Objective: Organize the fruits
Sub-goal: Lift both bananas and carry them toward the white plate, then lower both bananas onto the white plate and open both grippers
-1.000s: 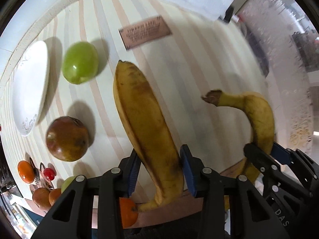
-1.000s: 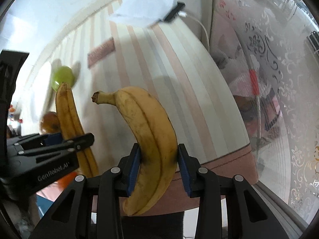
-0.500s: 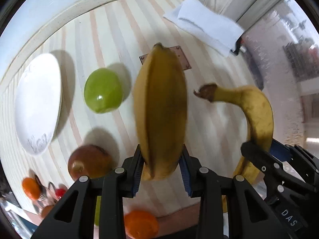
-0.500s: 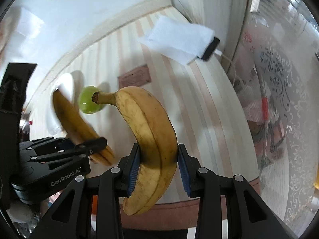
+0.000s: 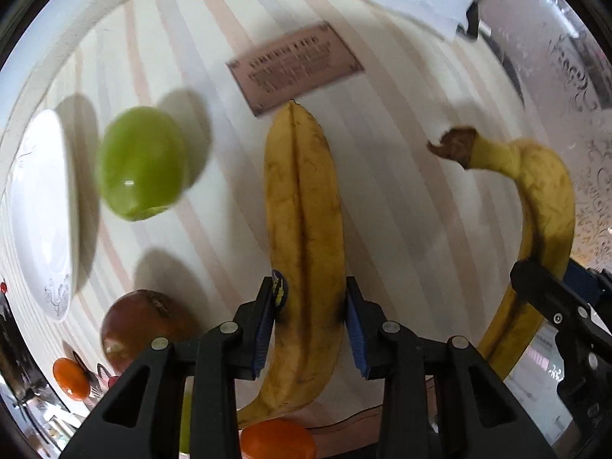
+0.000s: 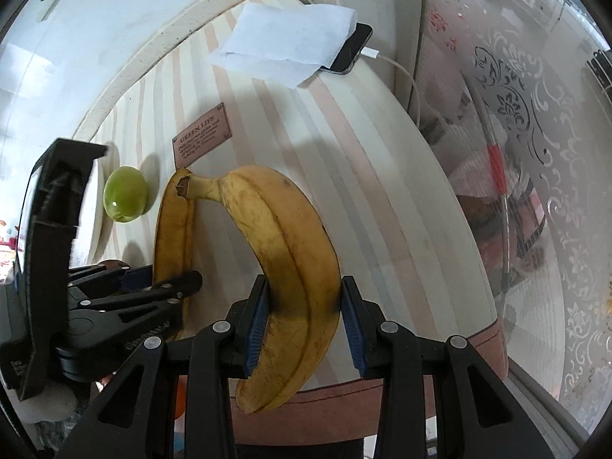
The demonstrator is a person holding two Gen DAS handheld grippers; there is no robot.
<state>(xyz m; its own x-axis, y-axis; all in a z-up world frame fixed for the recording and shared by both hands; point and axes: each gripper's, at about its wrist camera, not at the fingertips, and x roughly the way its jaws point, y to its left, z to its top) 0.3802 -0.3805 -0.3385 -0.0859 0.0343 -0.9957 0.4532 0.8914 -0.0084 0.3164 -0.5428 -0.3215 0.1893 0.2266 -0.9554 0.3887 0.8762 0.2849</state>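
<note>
My left gripper (image 5: 310, 319) is shut on a yellow banana (image 5: 302, 229), held above the striped table, tip pointing away. My right gripper (image 6: 303, 319) is shut on a second, curved banana (image 6: 290, 252), its stem up and left. In the left wrist view that second banana (image 5: 543, 206) and the right gripper (image 5: 554, 306) sit at the right. In the right wrist view the left gripper (image 6: 153, 287) and its banana (image 6: 172, 237) sit at the left. A green apple (image 5: 139, 164) and a brownish-red apple (image 5: 141, 325) lie on the table beside a white plate (image 5: 38, 214).
A brown plaque (image 5: 294, 65) lies on the table beyond the bananas. White paper (image 6: 283, 42) covers a charging phone (image 6: 352, 53) at the far corner. Oranges (image 5: 70, 378) and other small fruits lie at the lower left; another orange (image 5: 277, 440) lies below my left gripper.
Both grippers, still holding their bananas, have swung over the table. The left view has dropped closer to the table. The left banana now points near the right banana's stem.
</note>
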